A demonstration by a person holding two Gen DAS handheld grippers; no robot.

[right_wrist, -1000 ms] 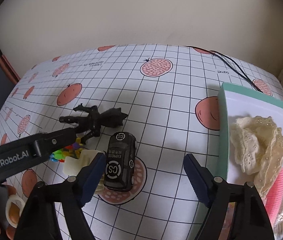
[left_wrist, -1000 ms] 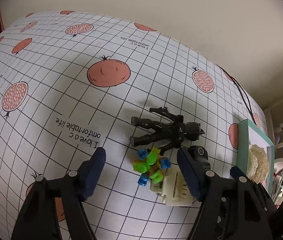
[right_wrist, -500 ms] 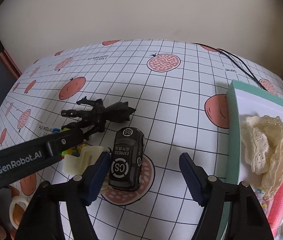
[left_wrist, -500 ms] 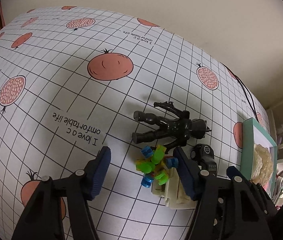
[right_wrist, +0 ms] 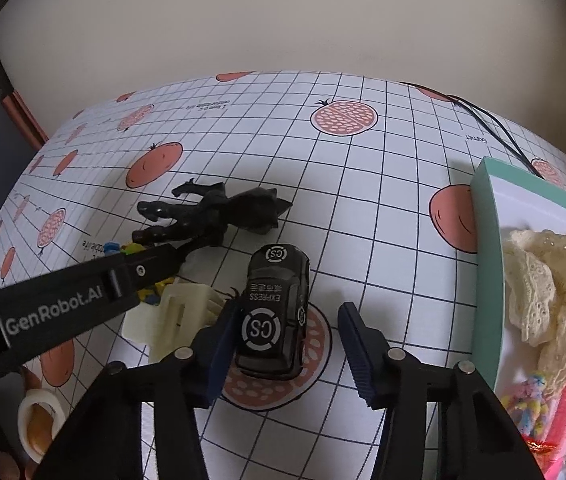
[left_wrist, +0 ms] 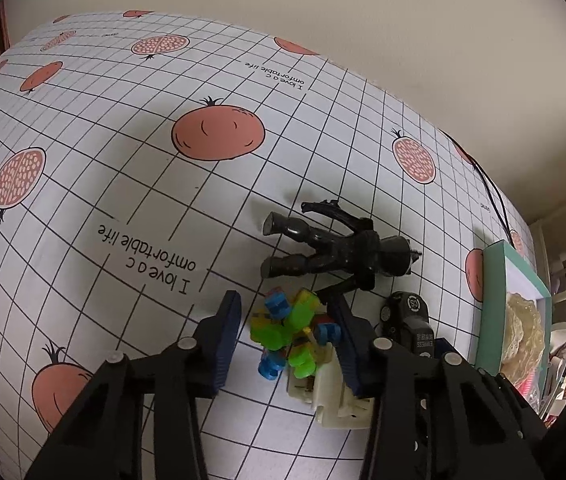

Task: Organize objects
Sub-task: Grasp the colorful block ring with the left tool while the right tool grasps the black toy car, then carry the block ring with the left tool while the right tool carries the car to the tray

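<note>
Colourful toy pieces (left_wrist: 293, 334) sit low in the middle of the left view, between the left gripper's (left_wrist: 289, 338) spread fingers. Low in the right view, the right gripper (right_wrist: 289, 346) is spread around 1 black toy car (right_wrist: 275, 312).

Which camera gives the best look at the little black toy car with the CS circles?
The right wrist view: the black toy car lies whole between the open fingers, its lettering readable. The left wrist view shows only part of it, behind that gripper's finger.
</note>
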